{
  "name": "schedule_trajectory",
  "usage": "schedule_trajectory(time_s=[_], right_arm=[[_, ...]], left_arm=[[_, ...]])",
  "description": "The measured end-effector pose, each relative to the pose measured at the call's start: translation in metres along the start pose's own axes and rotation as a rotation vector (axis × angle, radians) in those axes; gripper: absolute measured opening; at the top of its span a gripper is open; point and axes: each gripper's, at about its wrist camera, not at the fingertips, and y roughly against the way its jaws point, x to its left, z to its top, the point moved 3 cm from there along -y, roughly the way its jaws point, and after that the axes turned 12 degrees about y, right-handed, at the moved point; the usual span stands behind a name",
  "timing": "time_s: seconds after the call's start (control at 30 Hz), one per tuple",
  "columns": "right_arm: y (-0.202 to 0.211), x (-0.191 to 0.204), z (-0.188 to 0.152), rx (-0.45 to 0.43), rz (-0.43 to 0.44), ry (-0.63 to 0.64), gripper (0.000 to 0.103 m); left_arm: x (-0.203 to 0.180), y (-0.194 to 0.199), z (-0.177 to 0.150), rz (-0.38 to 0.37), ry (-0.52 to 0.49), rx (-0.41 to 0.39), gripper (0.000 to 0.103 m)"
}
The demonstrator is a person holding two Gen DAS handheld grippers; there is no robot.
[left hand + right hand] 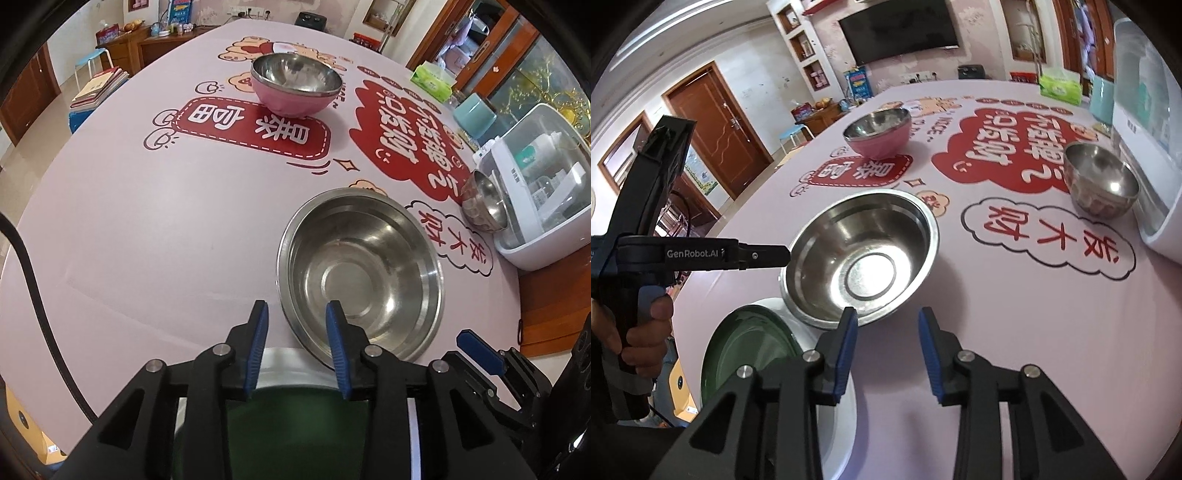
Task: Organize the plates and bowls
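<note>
A wide steel bowl sits on the pink tablecloth, its near edge resting on a white plate that holds a green glass plate. A pink bowl with steel lining stands farther back. A small patterned steel bowl stands at the right by the white appliance. My left gripper is open, its right finger over the wide bowl's rim. In the right wrist view its tip touches the bowl's left rim. My right gripper is open and empty near the bowl's front edge.
A white sterilizer appliance stands at the table's right edge. A green tissue pack and a teal container sit at the far right. A stool with books stands left of the table.
</note>
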Motion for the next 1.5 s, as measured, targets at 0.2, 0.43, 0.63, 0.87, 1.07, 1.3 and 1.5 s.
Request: schedule_trajectory(time_s=[0.2, 0.43, 0.63, 0.87, 1.07, 1.3, 1.5], right_arm=[[-0.014, -0.005, -0.001, 0.016, 0.007, -0.034, 0.034], [-0.023, -0.002, 0.002, -0.001, 0.016, -0.012, 0.034], [-0.029, -0.002, 0.003, 0.007, 0.009, -0.002, 0.034], [-0.031, -0.004, 0.001, 0.010, 0.020, -0.014, 0.031], [-0.030, -0.008, 0.000, 0.005, 0.041, -0.035, 0.026], [-0.026, -0.014, -0.001, 0.001, 0.055, -0.051, 0.026], [-0.010, -0.012, 0.000, -0.032, 0.036, -0.033, 0.026]], left_arm=[[0.002, -0.018, 0.004, 0.019, 0.002, 0.042, 0.038], [0.002, -0.034, 0.007, 0.027, -0.014, 0.078, 0.038], [-0.004, -0.048, 0.007, 0.019, -0.026, 0.115, 0.032], [-0.010, -0.059, 0.001, 0.022, -0.038, 0.142, 0.021], [-0.009, -0.059, 0.001, 0.019, -0.036, 0.149, 0.020], [-0.013, -0.050, -0.003, -0.001, -0.063, 0.130, 0.020], [-0.022, -0.034, -0.005, -0.024, -0.082, 0.092, 0.020]])
